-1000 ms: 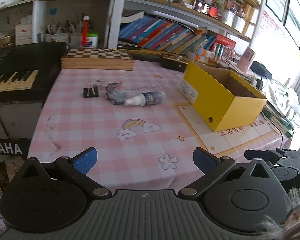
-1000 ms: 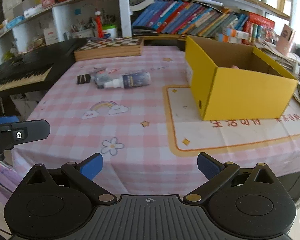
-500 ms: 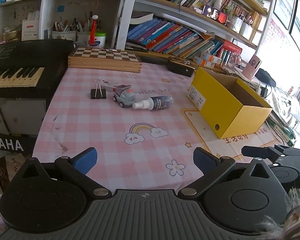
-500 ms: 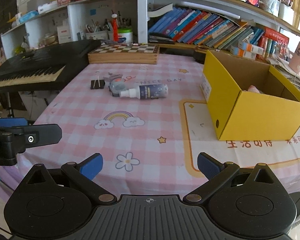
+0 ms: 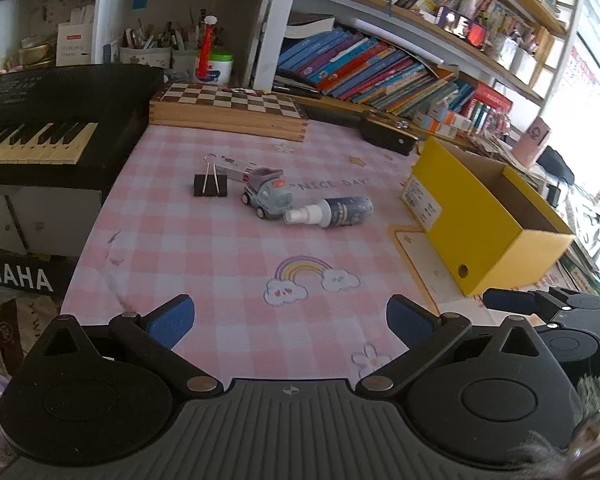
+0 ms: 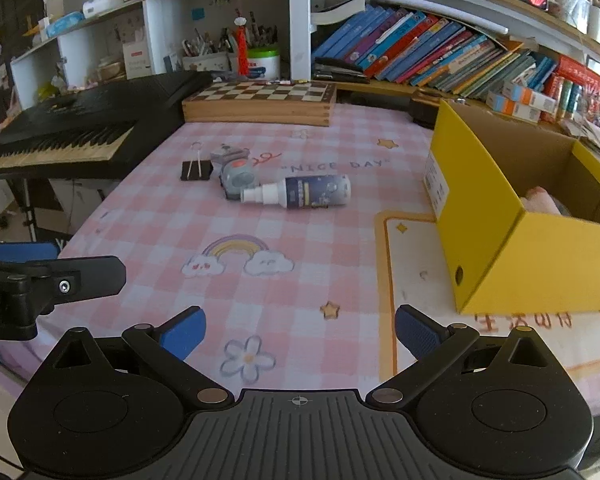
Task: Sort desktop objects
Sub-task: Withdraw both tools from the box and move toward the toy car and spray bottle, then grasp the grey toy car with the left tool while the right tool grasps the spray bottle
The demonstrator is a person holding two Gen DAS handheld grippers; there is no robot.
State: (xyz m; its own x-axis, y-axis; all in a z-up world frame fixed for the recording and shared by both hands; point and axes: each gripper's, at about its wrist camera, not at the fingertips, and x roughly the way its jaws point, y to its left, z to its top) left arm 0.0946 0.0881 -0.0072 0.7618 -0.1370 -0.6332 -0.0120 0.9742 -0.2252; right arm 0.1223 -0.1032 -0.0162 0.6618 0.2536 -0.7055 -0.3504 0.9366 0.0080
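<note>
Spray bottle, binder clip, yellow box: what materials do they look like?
Spray bottle: likely plastic, white nozzle, glossy dark printed label that catches light.
Binder clip: looks like black painted sheet metal with thin bright wire handles.
Yellow box: cardboard, with a matte yellow outside, raw brown inside and a folded corner edge.

"NICE DAY" on pink checked tablecloth [image 5: 228, 248], "AMAHA" on keyboard stand banner [image 5: 16, 278]

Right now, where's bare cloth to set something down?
Free: around the rainbow print, between the spray bottle and both open grippers. Also between the chessboard and the toys. Crowded: binder clip, toy car and bottle cluster; yellow box fills the right.
</note>
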